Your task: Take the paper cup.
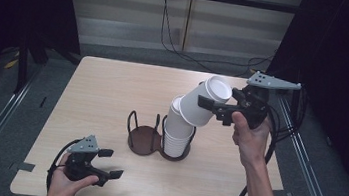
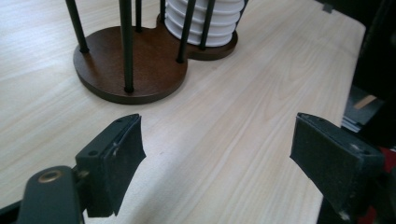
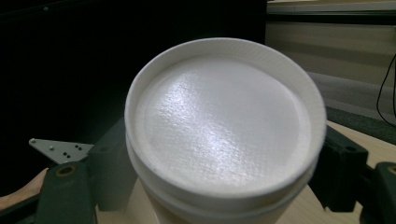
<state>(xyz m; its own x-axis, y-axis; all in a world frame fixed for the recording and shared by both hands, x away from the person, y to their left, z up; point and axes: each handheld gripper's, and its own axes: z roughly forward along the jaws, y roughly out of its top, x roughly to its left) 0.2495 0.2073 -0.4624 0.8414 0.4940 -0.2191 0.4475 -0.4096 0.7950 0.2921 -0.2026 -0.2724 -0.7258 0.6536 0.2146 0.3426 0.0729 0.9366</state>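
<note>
Right gripper (image 1: 210, 107) clamped across a white cup (image 1: 204, 103), upside down and tilted, base up toward the far right, mouth just above the cup stack (image 1: 177, 133) in the holder (image 1: 143, 139). Left gripper (image 1: 110, 163) empty, jaws parted, resting near the table's (image 1: 113, 90) front edge, well apart from the holder.

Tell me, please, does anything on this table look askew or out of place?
Yes. The top cup, clamped in the right gripper, is tilted sharply to the right, away from the upright cup stack in the right ring of the wooden holder. The holder's left ring holds no cups. Nothing looks spilled or damaged.
</note>
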